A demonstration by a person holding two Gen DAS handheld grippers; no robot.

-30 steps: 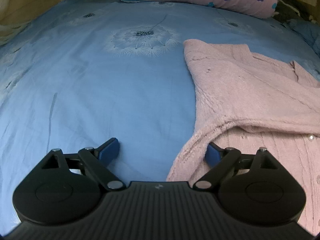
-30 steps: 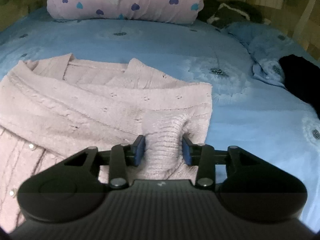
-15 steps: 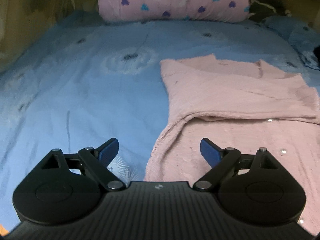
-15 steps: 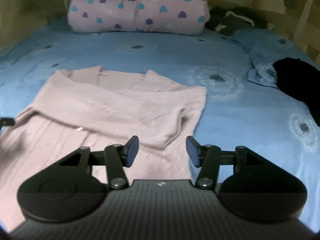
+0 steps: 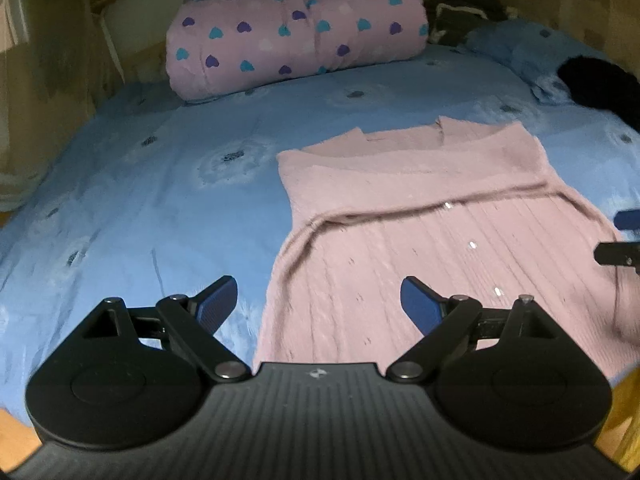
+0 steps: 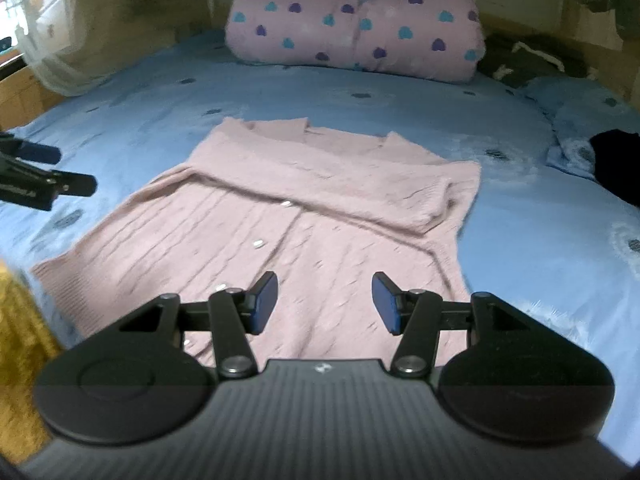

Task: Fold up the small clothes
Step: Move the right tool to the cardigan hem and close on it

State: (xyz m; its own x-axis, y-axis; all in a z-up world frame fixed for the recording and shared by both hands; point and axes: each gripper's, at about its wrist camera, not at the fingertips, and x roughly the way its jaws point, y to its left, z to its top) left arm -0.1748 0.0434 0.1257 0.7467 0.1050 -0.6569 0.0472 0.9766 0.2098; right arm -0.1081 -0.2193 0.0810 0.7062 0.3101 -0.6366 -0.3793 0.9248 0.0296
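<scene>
My left gripper (image 5: 318, 300) is matte black plastic, with a ribbed central body that carries a small pale emblem near its front edge. On each side sits a rounded black housing with a shallow circular disc. Flat black link bars pivot on silver screws and end in dark blue pads (image 5: 216, 304) with a fine grid texture. My right gripper (image 6: 324, 302) is built the same: ribbed black body, pale emblem, silver screws, blue pads (image 6: 266, 302).
</scene>
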